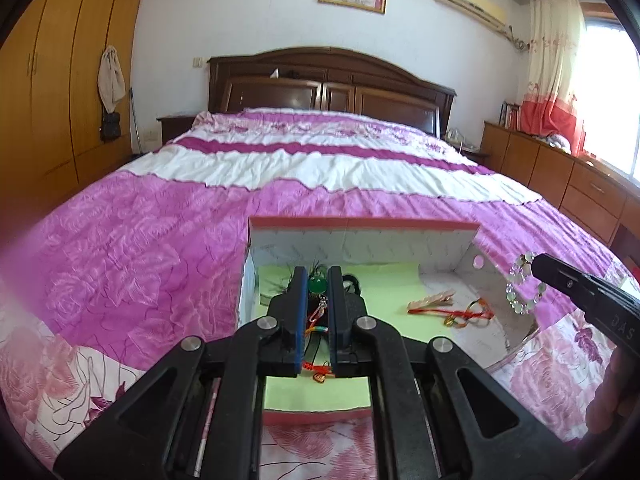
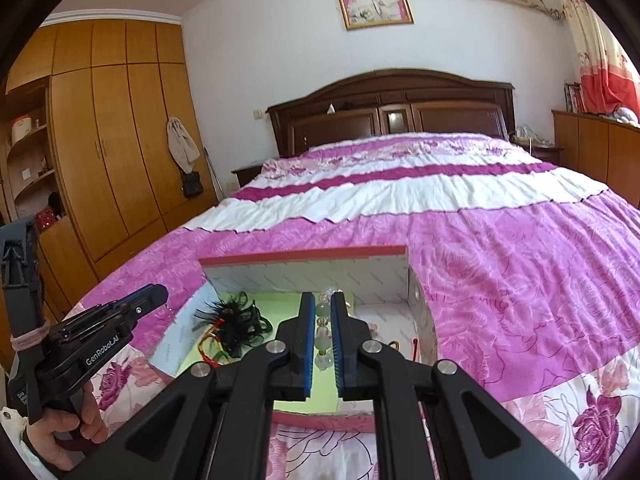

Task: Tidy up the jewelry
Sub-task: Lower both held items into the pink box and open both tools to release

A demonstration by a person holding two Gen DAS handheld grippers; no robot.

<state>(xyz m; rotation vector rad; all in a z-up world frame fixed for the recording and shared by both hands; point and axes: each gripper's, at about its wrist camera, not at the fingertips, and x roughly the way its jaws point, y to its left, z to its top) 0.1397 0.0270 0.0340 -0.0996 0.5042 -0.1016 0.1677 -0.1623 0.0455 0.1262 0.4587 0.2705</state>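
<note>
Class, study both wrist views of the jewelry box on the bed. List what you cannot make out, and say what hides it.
- Left wrist view: the green bead pendant shows only in part between the left gripper fingers; its cord runs under them.
- Right wrist view: the pale bead bracelet is half hidden by the right gripper.
- Both views: the box near wall sits behind the gripper frames.
- Hair clip: too small for detail.

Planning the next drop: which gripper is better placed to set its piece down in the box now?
Left. The left gripper holds the green bead pendant low inside the box; the right gripper carries the bead bracelet at the box's right wall.
</note>
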